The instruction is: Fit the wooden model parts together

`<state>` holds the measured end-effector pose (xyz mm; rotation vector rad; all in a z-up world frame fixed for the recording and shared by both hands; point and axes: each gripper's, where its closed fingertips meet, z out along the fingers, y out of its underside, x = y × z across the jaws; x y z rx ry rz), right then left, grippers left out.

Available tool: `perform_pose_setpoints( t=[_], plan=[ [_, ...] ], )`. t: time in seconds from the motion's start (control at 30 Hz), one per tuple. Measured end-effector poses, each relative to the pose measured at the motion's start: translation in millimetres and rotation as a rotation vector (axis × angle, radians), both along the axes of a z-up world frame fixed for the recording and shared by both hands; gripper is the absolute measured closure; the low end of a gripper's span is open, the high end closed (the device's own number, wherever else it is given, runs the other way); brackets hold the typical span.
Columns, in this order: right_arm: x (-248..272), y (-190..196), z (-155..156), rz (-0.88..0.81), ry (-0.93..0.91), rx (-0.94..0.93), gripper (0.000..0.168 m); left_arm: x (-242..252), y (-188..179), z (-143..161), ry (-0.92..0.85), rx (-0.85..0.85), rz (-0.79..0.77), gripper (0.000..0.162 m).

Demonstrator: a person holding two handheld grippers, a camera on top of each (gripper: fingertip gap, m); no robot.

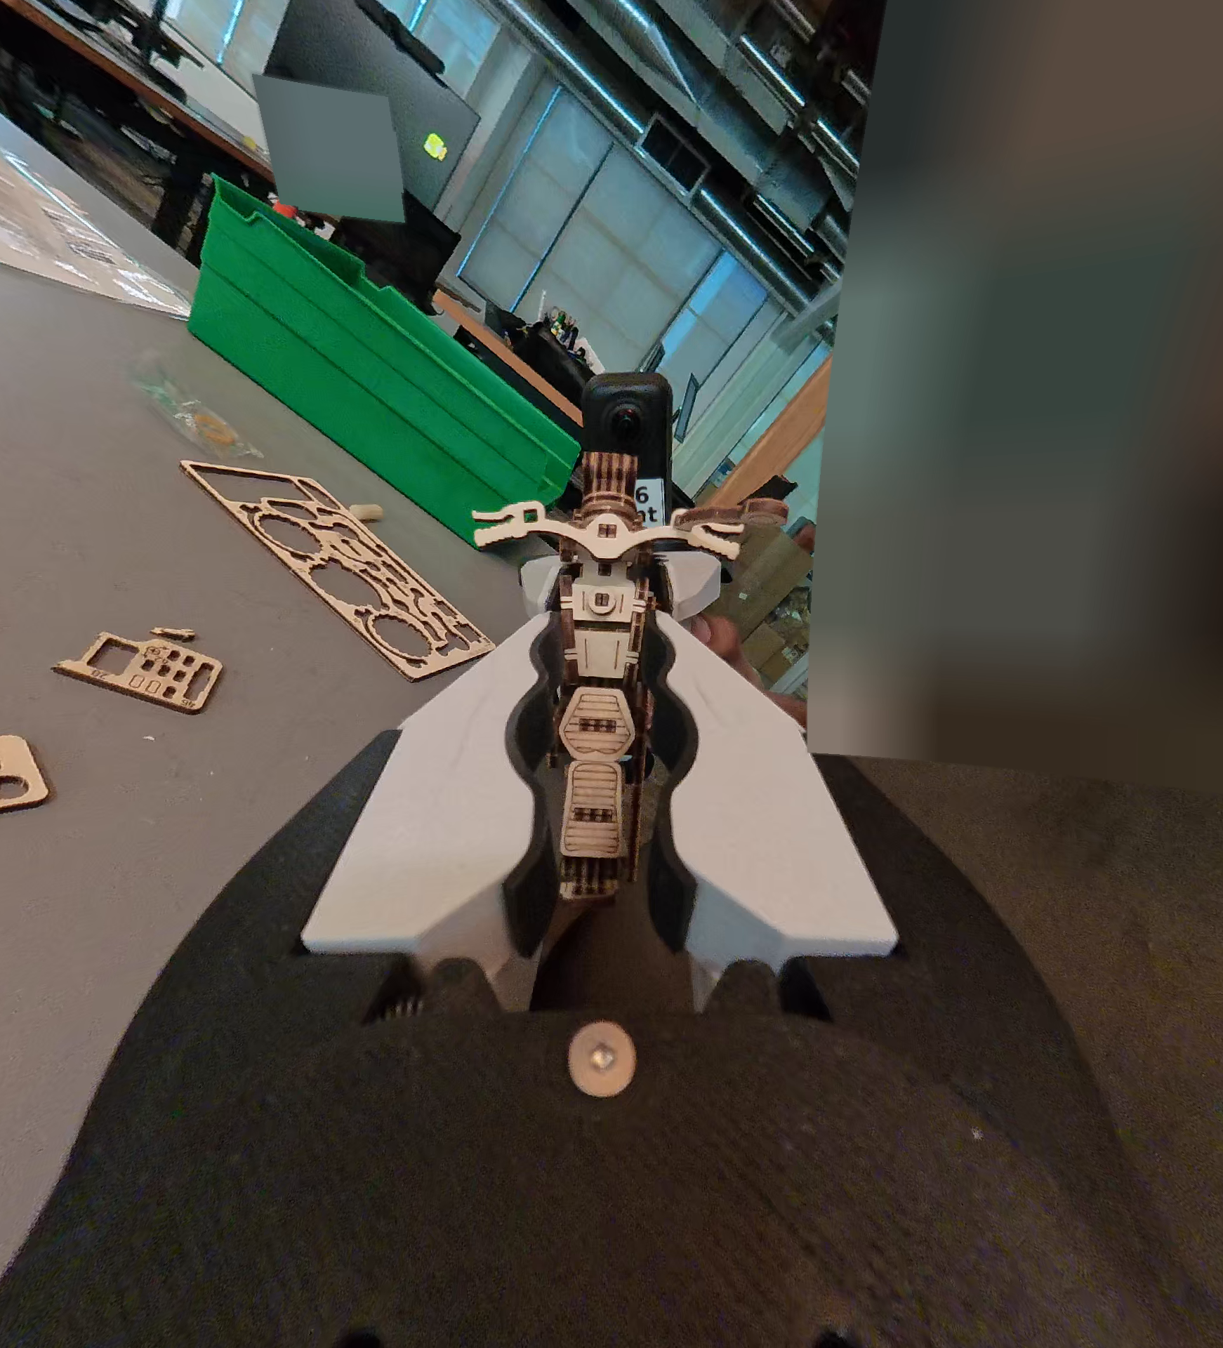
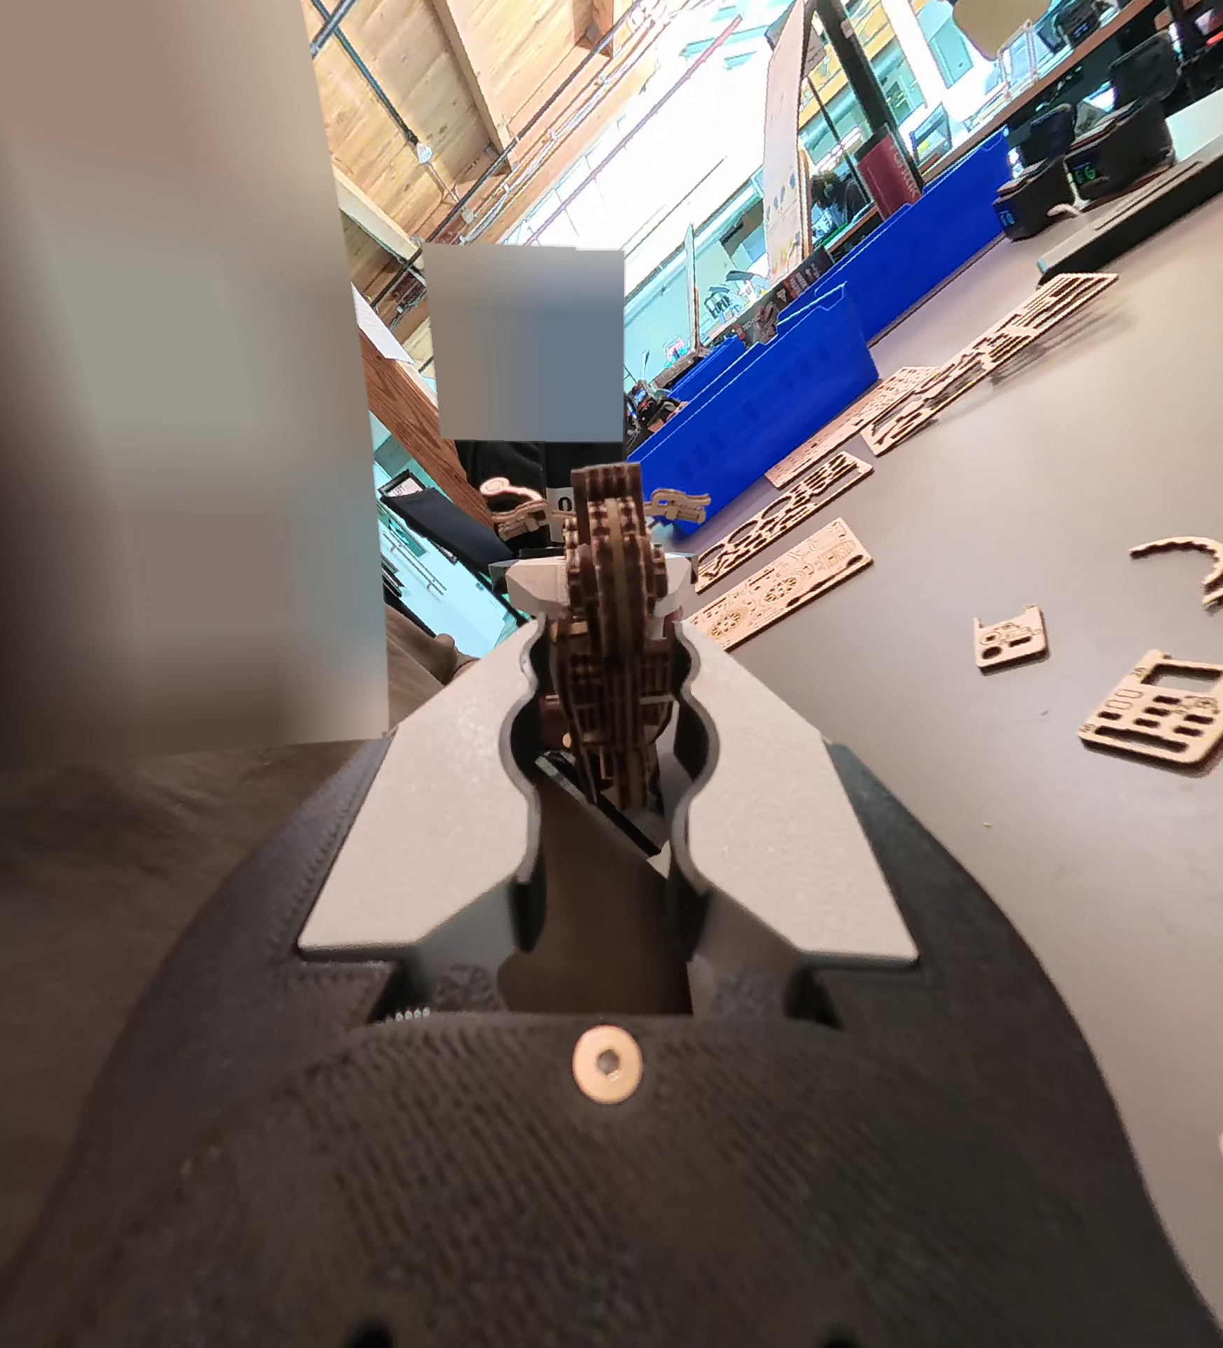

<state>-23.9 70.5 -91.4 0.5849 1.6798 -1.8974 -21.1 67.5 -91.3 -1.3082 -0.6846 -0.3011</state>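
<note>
A wooden motorcycle model [image 1: 598, 729], with seat, tank and handlebars showing, is held in the air between both grippers. My left gripper [image 1: 601, 642] is shut on its rear body. My right gripper [image 1: 619, 576] faces it from the far side, its camera above it. In the right wrist view my right gripper [image 2: 607, 634] is shut on the model's [image 2: 608, 678] dark layered wheel end. The left gripper's [image 2: 598, 583] white fingertips show just beyond. The handlebars stick out to both sides.
On the grey table [image 1: 83, 912] lie a green bin [image 1: 375, 350], a punched-out wooden sheet [image 1: 331, 562], small offcuts [image 1: 142, 671] and a clear bag [image 1: 193, 416]. Blue bins [image 2: 776, 394], wooden sheets [image 2: 784, 576] and offcuts [image 2: 1163, 707] lie to the right. Left and right tips are no more than a few centimetres apart.
</note>
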Motion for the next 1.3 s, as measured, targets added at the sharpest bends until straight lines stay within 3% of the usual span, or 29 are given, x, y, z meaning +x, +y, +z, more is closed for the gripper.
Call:
perform_pose_setpoints(
  t=[0.43, 0.63, 1.3],
  plan=[
    [3.8, -0.4, -1.1, 0.034, -0.021, 0.001, 0.140, 3.9, 0.8, 0.7, 0.047, -0.017, -0.008, 0.143],
    [4.4, -1.2, 3.0, 0.015, 0.061, 0.030, 0.140, 4.6, 0.1, 3.9, 0.074, -0.012, -0.013, 0.143],
    [5.4, -1.0, 4.0, 0.015, 0.081, 0.057, 0.140, 4.6, -0.1, 4.8, 0.039, 0.026, -0.031, 0.142]
  ],
)
